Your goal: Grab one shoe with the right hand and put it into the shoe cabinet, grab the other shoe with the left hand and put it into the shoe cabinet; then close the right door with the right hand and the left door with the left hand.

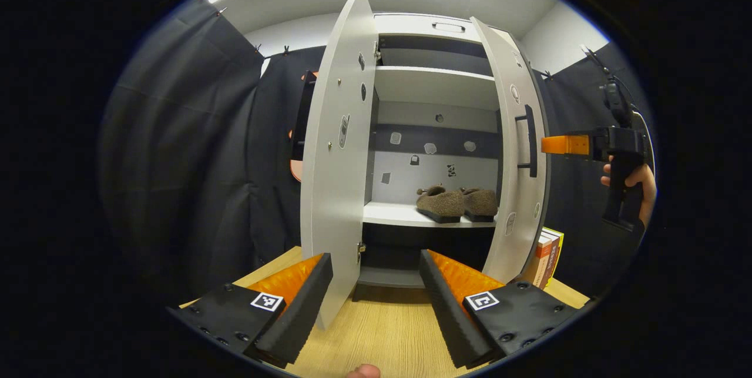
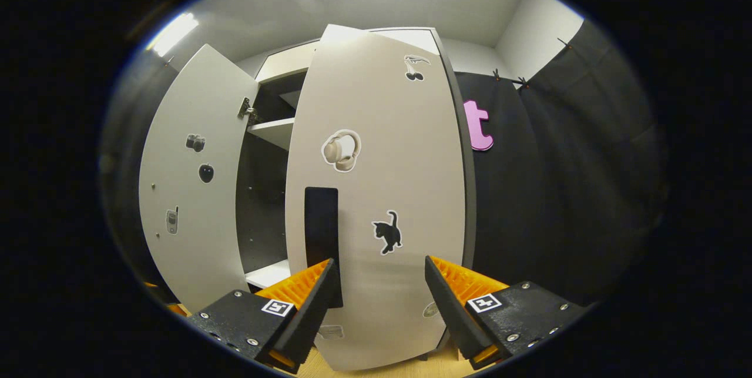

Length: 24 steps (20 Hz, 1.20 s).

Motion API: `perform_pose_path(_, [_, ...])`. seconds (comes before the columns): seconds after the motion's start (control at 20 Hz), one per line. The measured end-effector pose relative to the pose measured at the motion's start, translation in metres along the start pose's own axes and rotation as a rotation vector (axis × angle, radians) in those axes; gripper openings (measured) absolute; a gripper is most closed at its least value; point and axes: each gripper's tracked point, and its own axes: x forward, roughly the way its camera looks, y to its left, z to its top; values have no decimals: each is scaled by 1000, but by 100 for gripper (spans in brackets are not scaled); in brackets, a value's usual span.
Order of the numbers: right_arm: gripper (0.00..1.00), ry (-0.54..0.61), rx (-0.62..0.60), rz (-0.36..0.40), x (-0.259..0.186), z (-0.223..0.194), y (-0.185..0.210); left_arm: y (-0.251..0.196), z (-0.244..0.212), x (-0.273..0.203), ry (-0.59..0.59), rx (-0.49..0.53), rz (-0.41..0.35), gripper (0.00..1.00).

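Two brown fuzzy shoes [image 1: 457, 203] sit side by side on a middle shelf of the white shoe cabinet [image 1: 435, 89]. Its left door [image 1: 338, 154] and right door [image 1: 517, 154] both stand ajar. My left gripper [image 1: 376, 298] is open, low over the wooden table in front of the cabinet, holding nothing. In the left gripper view the right gripper [image 1: 564, 144], held by a hand [image 1: 637, 181], is just outside the right door near its black handle [image 1: 530, 140]. In the right gripper view my right gripper [image 2: 380, 293] is open close to the right door [image 2: 376, 190], beside the black handle [image 2: 321, 237].
The cabinet stands on a light wooden table [image 1: 382, 331]. Books [image 1: 546, 257] stand upright by the cabinet's right foot. Black cloth walls surround the booth. Stickers dot both doors and the cabinet's back panel. The left door [image 2: 194, 184] swings outward at the left of the right gripper view.
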Motion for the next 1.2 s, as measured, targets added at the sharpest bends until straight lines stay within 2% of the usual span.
perform_pose_path(0.2, [92,3,-22,10,12,1,8,-2,-1,3,-1,-1,-10,94])
perform_pose_path(0.3, [92,18,-25,11,19,-1,11,-3,-1,5,0,-2,-15,97])
perform_pose_path(0.35, [92,27,-24,10,23,-2,13,-3,-1,6,-1,-2,-16,94])
perform_pose_path(0.5, [91,40,-19,3,33,-5,18,-2,-1,9,-1,-4,-18,97])
perform_pose_path(0.95, [91,45,-4,-6,42,-9,22,-5,-6,9,13,-3,-37,94])
perform_pose_path(1.1, [91,54,-5,-10,40,-10,20,-5,-3,10,9,-9,-38,99])
perform_pose_path(1.15, [91,54,-3,-8,37,-9,21,-5,-1,10,12,-13,-38,94])
perform_pose_path(1.2, [91,47,-1,-6,33,-7,21,-3,1,8,12,-19,-37,94])
